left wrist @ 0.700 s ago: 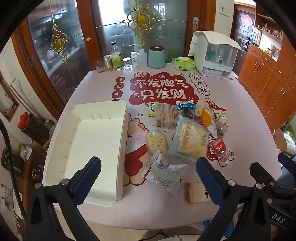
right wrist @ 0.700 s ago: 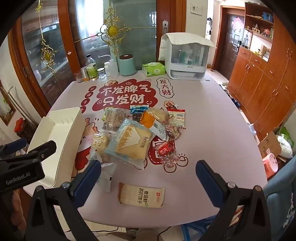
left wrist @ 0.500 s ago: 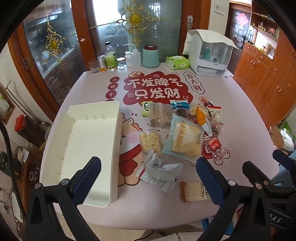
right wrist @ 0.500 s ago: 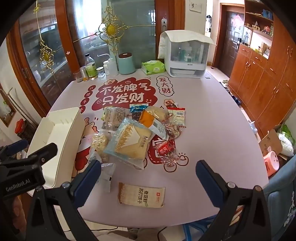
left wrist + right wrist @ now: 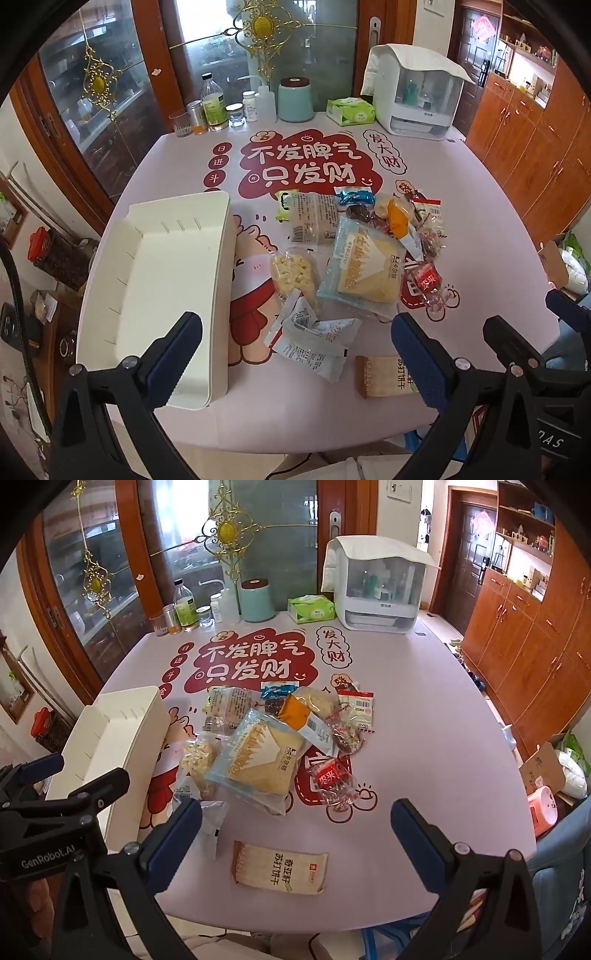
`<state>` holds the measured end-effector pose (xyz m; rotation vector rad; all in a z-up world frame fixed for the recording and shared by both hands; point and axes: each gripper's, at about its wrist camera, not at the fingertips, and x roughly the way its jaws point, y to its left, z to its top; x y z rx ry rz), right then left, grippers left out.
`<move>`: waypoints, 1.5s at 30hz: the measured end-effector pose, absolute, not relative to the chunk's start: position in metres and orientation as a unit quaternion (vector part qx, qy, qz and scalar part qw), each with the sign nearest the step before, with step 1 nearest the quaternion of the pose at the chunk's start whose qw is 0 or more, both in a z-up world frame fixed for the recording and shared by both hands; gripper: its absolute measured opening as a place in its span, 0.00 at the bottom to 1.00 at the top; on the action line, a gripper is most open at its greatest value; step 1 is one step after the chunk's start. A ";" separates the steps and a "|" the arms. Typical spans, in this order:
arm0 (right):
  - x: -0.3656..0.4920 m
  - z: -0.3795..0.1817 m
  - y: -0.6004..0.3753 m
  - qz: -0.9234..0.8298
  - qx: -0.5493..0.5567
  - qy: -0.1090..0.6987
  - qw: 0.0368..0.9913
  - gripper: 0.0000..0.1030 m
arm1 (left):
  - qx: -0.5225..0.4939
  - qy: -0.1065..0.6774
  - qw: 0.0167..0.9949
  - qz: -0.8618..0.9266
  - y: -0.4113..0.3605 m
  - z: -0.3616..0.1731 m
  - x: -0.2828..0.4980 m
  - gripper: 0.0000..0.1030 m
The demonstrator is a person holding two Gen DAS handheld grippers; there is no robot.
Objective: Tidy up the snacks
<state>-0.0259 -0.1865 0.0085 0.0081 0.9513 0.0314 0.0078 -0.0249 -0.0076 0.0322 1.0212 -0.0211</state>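
A pile of snack packets [image 5: 365, 258] lies mid-table; it also shows in the right wrist view [image 5: 280, 738]. A blue sandwich bag [image 5: 364, 267] [image 5: 258, 762] tops it. A beige cracker packet [image 5: 386, 376] [image 5: 280, 867] lies alone near the front edge. An empty white bin [image 5: 159, 284] [image 5: 110, 731] stands to the left. My left gripper [image 5: 295, 350] is open and empty above the front edge, between bin and pile. My right gripper [image 5: 295, 834] is open and empty above the cracker packet.
At the table's far edge stand bottles and jars [image 5: 218, 107], a teal canister [image 5: 295, 99], a green tissue box [image 5: 351, 110] and a white appliance [image 5: 413, 96]. Wooden cabinets [image 5: 524, 635] line the right wall. A blue chair [image 5: 557, 878] sits at the front right.
Both grippers have drifted slightly back and up, so the table looks a little farther. Both stay open and empty. Nothing on the table has moved.
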 end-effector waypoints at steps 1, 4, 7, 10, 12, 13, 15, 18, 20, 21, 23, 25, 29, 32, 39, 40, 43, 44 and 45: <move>-0.025 0.005 -0.192 0.018 0.005 0.458 0.889 1.00 | 0.016 0.490 0.872 -0.009 -0.025 -0.007 0.009 0.99; -0.025 0.005 -0.192 0.017 0.005 0.458 0.889 1.00 | 0.019 0.494 0.869 -0.005 -0.026 -0.008 0.010 0.99; -0.023 0.005 -0.192 0.020 0.004 0.457 0.889 1.00 | 0.021 0.497 0.867 0.001 -0.026 -0.009 0.011 0.99; -0.019 0.004 -0.194 0.026 0.001 0.457 0.889 1.00 | 0.021 0.500 0.866 0.007 -0.026 -0.010 0.012 0.99; -0.017 0.003 -0.194 0.029 0.000 0.458 0.889 1.00 | 0.019 0.502 0.864 0.011 -0.024 -0.011 0.012 0.99; -0.017 0.003 -0.194 0.030 -0.001 0.458 0.889 1.00 | 0.018 0.503 0.864 0.012 -0.024 -0.011 0.013 0.99; -0.016 0.003 -0.194 0.031 -0.001 0.458 0.889 1.00 | 0.016 0.505 0.863 0.014 -0.023 -0.012 0.013 0.99; -0.015 0.003 -0.192 0.032 -0.003 0.457 0.889 1.00 | 0.016 0.506 0.862 0.015 -0.023 -0.013 0.013 0.99; -0.014 0.003 -0.191 0.034 -0.004 0.456 0.889 1.00 | 0.015 0.506 0.862 0.016 -0.022 -0.013 0.012 0.99; -0.014 0.003 -0.191 0.034 -0.005 0.456 0.889 1.00 | 0.015 0.506 0.862 0.016 -0.022 -0.014 0.012 0.99; -0.015 0.003 -0.190 0.036 -0.006 0.455 0.890 1.00 | 0.015 0.506 0.862 0.017 -0.022 -0.014 0.011 0.99; -0.015 0.003 -0.188 0.038 -0.007 0.455 0.890 1.00 | 0.014 0.507 0.862 0.018 -0.020 -0.015 0.010 0.99; -0.016 0.003 -0.186 0.041 -0.009 0.454 0.890 1.00 | 0.014 0.508 0.861 0.020 -0.018 -0.016 0.009 0.99; -0.016 0.002 -0.185 0.043 -0.008 0.454 0.890 1.00 | 0.014 0.508 0.861 0.021 -0.017 -0.016 0.009 0.99; -0.016 0.002 -0.180 0.046 -0.008 0.454 0.890 1.00 | 0.013 0.511 0.859 0.026 -0.011 -0.017 0.007 0.99; -0.016 0.002 -0.180 0.047 -0.008 0.454 0.889 1.00 | 0.013 0.512 0.858 0.026 -0.011 -0.016 0.007 0.99; -0.015 0.001 -0.180 0.048 -0.007 0.455 0.889 1.00 | 0.013 0.513 0.858 0.025 -0.010 -0.017 0.007 0.99; -0.015 0.001 -0.180 0.049 -0.007 0.456 0.889 1.00 | 0.013 0.513 0.858 0.025 -0.010 -0.017 0.006 0.99; -0.016 0.001 -0.179 0.049 -0.007 0.457 0.888 1.00 | 0.013 0.514 0.858 0.025 -0.011 -0.018 0.006 0.99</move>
